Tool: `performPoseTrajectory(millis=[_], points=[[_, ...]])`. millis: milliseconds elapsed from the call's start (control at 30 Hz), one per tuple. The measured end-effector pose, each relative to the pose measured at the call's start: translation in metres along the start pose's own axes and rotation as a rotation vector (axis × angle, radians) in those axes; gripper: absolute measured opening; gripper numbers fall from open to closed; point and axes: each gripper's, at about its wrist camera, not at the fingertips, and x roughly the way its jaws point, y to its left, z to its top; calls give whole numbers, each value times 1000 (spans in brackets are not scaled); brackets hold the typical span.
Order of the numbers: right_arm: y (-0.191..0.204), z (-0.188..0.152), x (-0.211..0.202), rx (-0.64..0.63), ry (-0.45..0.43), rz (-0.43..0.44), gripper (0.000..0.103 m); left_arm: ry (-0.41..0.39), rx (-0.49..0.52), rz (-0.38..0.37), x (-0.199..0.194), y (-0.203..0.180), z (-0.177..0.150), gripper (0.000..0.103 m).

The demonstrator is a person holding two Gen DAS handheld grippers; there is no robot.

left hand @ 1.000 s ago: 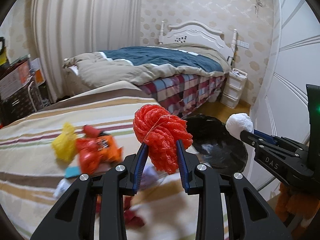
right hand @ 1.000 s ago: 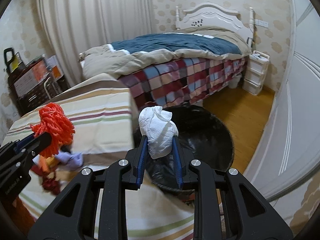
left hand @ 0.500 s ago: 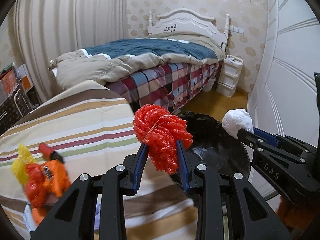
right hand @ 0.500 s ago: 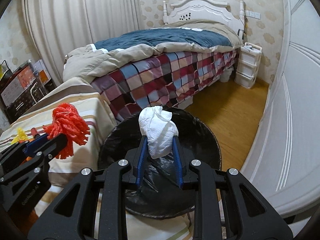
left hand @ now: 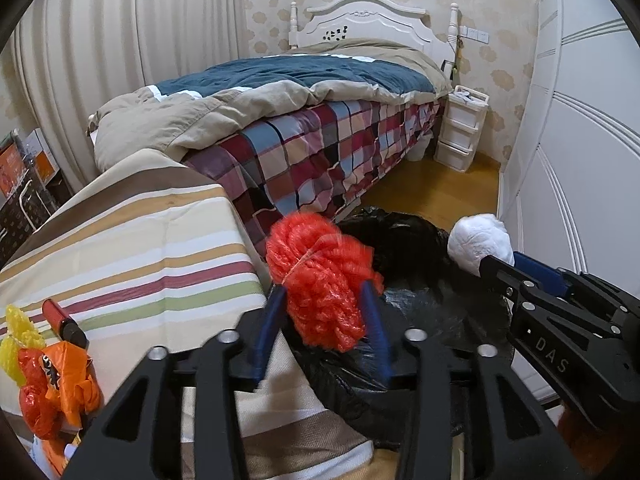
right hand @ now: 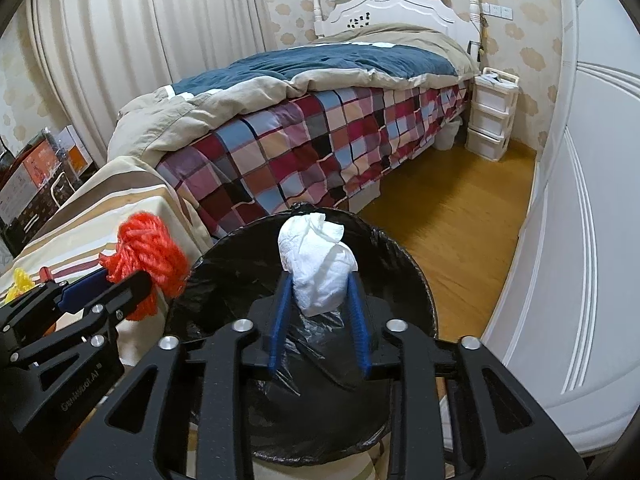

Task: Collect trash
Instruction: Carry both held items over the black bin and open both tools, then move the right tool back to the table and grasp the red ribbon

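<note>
My left gripper (left hand: 322, 304) is shut on a crumpled red foam net (left hand: 320, 276) and holds it at the near rim of the black-lined trash bin (left hand: 420, 300). My right gripper (right hand: 318, 288) is shut on a white crumpled tissue (right hand: 318, 264) and holds it over the bin's opening (right hand: 232, 280). In the right wrist view the left gripper (right hand: 132, 280) with the red net (right hand: 148, 252) is at the left of the bin. In the left wrist view the tissue (left hand: 480, 244) and right gripper (left hand: 496, 268) are at the right.
A striped cloth surface (left hand: 140, 260) lies left of the bin with an orange wrapper (left hand: 56, 380), a yellow net (left hand: 16, 336) and a red lighter (left hand: 64, 320). A bed with a checked blanket (right hand: 320, 140) stands behind. A white wardrobe (right hand: 580, 240) is on the right.
Both grippers have moved right from over the striped surface toward the bin, each still holding its piece. The tissue is now over the bin's opening and the red net at its rim.
</note>
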Motion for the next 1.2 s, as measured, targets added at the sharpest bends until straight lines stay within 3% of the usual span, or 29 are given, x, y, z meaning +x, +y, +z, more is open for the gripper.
performPoseTrajectory(millis=[67, 133, 233, 467, 633, 1200], points=[[-1, 0, -1, 2, -7, -12, 40, -5, -1, 15, 0, 0, -1, 60], [-4, 0, -2, 4, -12, -22, 42, -4, -9, 24, 0, 3, -1, 63], [-9, 0, -5, 18, -19, -36, 50, -8, -32, 35, -3, 8, -1, 75], [-13, 2, -18, 32, -42, -67, 65, -27, -60, 56, -20, 16, 0, 79], [-5, -3, -37, 27, -66, -59, 70, -25, -77, 64, -39, 25, -7, 80], [54, -58, -93, -31, -48, 45, 72, -40, -135, 148, -120, 80, -66, 80]])
